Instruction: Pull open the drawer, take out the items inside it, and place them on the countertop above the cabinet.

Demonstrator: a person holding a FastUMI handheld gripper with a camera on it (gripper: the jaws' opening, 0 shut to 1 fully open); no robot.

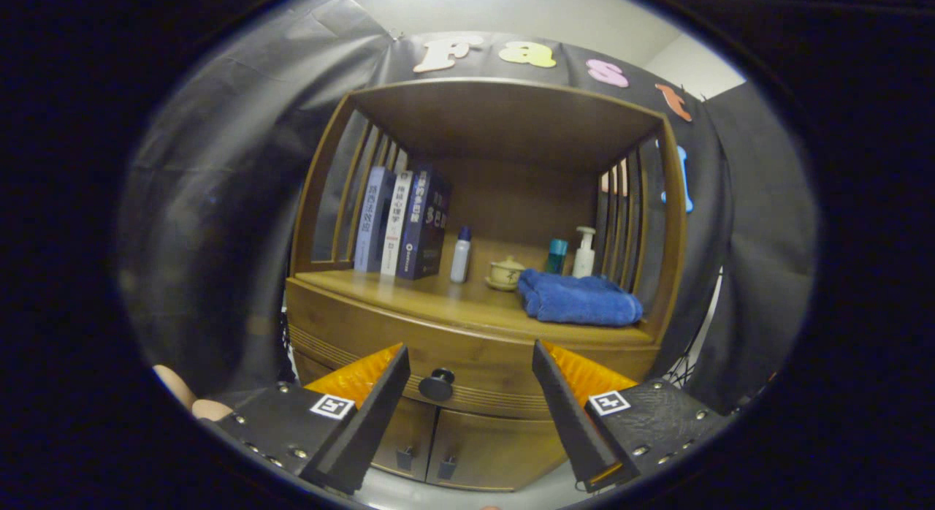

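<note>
cabinet: big brown wooden cabinet [482, 305], its drawer [467, 349] shut
towel: folded blue towel [579, 299] on the countertop [409, 294]
gripper [471, 364]: spread wide, holding nothing
knob: round black knob [437, 385] between the 2 fingers

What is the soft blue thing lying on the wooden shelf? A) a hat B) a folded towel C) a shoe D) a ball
B: a folded blue towel lies on the countertop in front of the pump bottle, while the open gripper points at the drawer knob of the closed drawer.
</note>
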